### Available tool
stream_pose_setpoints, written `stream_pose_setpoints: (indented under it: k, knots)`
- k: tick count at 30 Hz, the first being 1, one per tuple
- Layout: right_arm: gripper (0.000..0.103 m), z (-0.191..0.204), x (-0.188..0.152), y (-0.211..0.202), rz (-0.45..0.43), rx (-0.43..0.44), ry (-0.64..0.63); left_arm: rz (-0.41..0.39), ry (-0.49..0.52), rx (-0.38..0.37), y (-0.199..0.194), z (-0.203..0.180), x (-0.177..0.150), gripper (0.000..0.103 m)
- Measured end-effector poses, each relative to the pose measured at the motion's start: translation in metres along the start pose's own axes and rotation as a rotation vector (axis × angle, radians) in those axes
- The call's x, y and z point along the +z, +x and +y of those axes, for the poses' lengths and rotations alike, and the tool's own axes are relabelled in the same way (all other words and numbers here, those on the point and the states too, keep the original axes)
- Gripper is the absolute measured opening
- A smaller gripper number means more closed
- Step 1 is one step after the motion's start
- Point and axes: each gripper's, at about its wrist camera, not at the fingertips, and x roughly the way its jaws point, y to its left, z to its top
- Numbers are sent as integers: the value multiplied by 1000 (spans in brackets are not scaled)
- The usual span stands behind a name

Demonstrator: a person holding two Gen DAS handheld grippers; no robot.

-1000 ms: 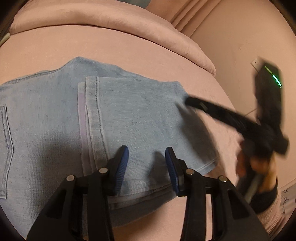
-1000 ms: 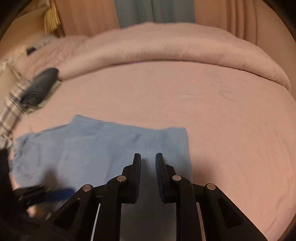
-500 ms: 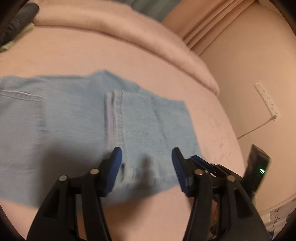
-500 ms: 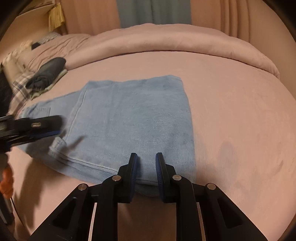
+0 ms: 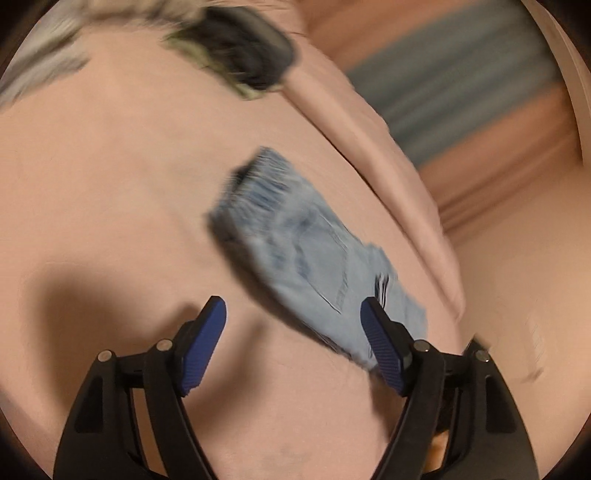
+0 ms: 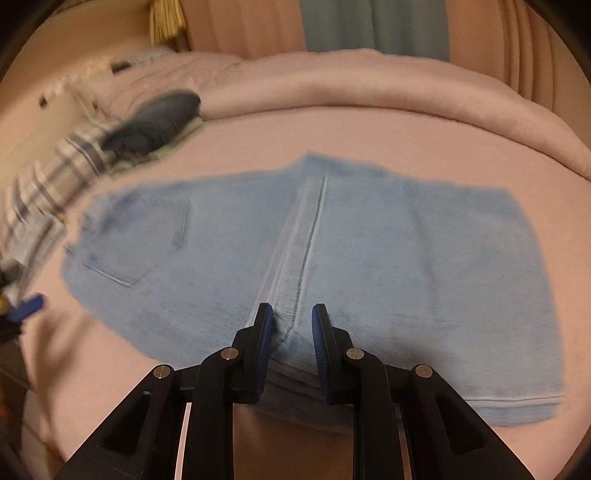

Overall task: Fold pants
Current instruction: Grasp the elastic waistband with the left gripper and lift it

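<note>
Light blue jeans (image 6: 388,266) lie folded flat on the pink bed sheet (image 6: 369,136), back pocket at the left, a leg hem running down the middle. My right gripper (image 6: 291,308) sits low over the near edge, its jaws a narrow gap apart and opening, with the hem ridge between the pads, which do not press on it. In the blurred left wrist view the jeans (image 5: 317,258) show from the waistband end. My left gripper (image 5: 293,301) hangs above the sheet, jaws wide and opening, with nothing gripped; the denim's corner lies by its right finger (image 5: 380,339). Its blue pad (image 6: 27,306) shows at the left edge.
A dark folded garment (image 6: 155,118) on plaid cloth (image 6: 55,170) lies at the bed's far left, also the dark garment (image 5: 243,48) in the left wrist view. A rolled pink duvet (image 6: 369,85) borders the far side, with curtains (image 6: 373,26) behind.
My left gripper swung away from the folded leg end to the waistband end, rolled, and spread its jaws wider. My right gripper moved left along the near edge onto the hem seam and sank.
</note>
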Motion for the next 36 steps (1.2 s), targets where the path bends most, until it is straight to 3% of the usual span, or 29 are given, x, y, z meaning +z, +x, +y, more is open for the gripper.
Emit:
stream_pose_setpoints:
  k: [2,5,10,19,21,23,24,25,26,27,28,32,34,36]
  knots:
    - [32,3,2,1,11,15,-10,6,-59,-8,1,14,3,76]
    - [32,3,4,-5,38,19,2,36,-86,-48,10,18,3,76]
    - [33,1,0,-26,-5,82,76,90,-94,-91,43,7,5,77]
    - [33,10,1,-28,-1,74,85,72,-163,-54,91,-1,33,90]
    - [33,11,1,-29,-3,73,85,75,-179,-57,98,-4,40,97]
    - [33,14,4,-29,-7,70,82,69,-183,-40,103,-8,44,96]
    - [33,15,6,-30,-10,66,79,64,-179,-33,102,-8,43,93]
    - [33,16,9,-30,-12,58,73,54,-174,-20,101,-8,43,80]
    - [33,17,11,-30,-13,48,69,53,-169,-4,101,-6,42,61]
    - [33,17,14,-30,-15,40,67,55,-174,5,101,-2,41,51]
    - [33,16,18,-28,-15,34,64,58,-201,11,100,6,41,33]
    - [33,16,33,-16,-9,10,39,63,-274,-25,95,21,40,25]
    - [33,17,39,-4,5,-10,26,31,-183,44,88,2,39,22]
    - [33,16,40,23,79,-34,25,-10,-92,72,81,-20,39,20]
